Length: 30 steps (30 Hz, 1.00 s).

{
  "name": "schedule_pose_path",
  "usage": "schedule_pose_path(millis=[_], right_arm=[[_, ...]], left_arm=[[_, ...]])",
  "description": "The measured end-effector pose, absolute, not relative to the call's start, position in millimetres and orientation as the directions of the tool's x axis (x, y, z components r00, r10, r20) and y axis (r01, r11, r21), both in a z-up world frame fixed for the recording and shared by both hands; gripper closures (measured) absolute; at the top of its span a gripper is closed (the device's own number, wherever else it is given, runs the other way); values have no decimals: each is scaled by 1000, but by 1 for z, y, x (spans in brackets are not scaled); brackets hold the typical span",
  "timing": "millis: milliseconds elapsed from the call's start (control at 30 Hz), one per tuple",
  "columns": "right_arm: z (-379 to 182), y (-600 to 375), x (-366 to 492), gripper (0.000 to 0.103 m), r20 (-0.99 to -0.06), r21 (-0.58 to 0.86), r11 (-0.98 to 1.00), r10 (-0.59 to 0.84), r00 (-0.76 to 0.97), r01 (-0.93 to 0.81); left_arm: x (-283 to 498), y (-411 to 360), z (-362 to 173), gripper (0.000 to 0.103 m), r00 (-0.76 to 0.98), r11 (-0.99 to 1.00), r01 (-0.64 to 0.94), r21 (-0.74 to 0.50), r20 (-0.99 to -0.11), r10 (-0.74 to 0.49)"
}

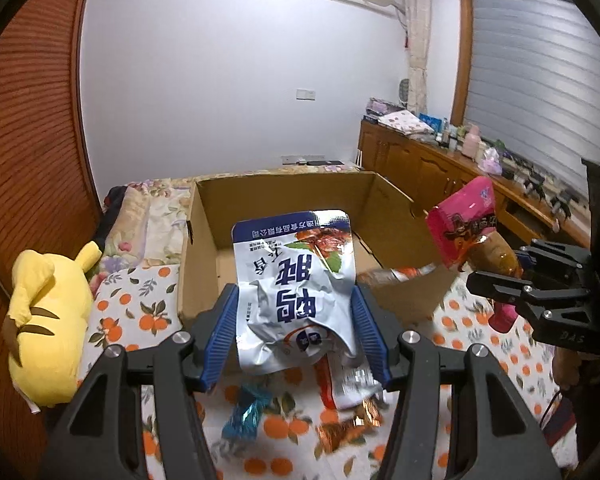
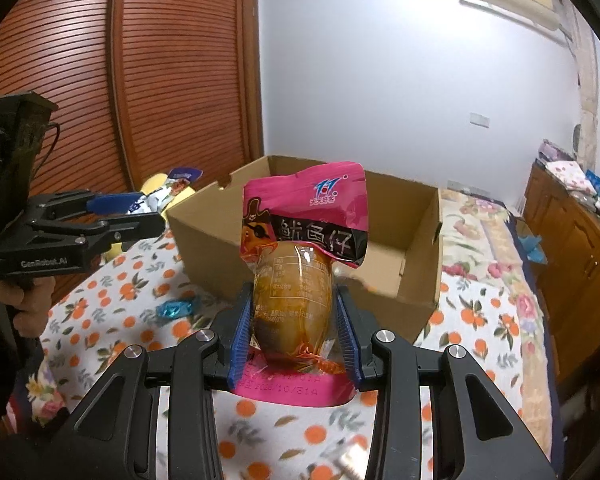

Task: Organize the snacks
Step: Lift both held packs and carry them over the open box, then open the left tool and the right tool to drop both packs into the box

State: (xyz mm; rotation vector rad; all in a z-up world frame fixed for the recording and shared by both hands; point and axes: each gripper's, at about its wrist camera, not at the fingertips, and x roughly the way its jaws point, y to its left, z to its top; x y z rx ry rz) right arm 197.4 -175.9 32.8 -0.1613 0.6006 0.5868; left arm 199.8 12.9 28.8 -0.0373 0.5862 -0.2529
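My left gripper (image 1: 296, 320) is shut on a white and blue snack pouch (image 1: 296, 292), held upright in front of the open cardboard box (image 1: 204, 240). My right gripper (image 2: 294, 320) is shut on a pink snack pouch (image 2: 300, 248) with a brown clear lower half, held up before the same box (image 2: 420, 248). The right gripper with its pink pouch (image 1: 464, 220) shows at the right of the left wrist view. The left gripper (image 2: 140, 212) shows at the left of the right wrist view. Loose snacks lie on the bedspread: a blue candy (image 1: 244, 412), an orange wrapper (image 1: 348, 428), a red-white packet (image 1: 348, 384).
The box stands on a bed with an orange-print spread (image 2: 100, 300). A yellow plush toy (image 1: 48, 320) lies left of the box. A wooden cabinet (image 1: 420, 164) with clutter runs along the right. A slatted wooden wardrobe (image 2: 160, 80) stands on the left. A blue candy (image 2: 178, 308) lies near the box.
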Motion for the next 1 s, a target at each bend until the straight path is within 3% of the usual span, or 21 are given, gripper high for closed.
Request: schedule_pose_path(millis=[500,1000], right_arm=[[25,-170,283,65,-603,50,831,468,646,-554],[-4,-151,317,64,-681,83,815,466,565,-573]], left_arm=[[282,12,16,47,773,971,218,-99,-590,-234],[306,14,3,46,751,978,191,-84,-629,-201]])
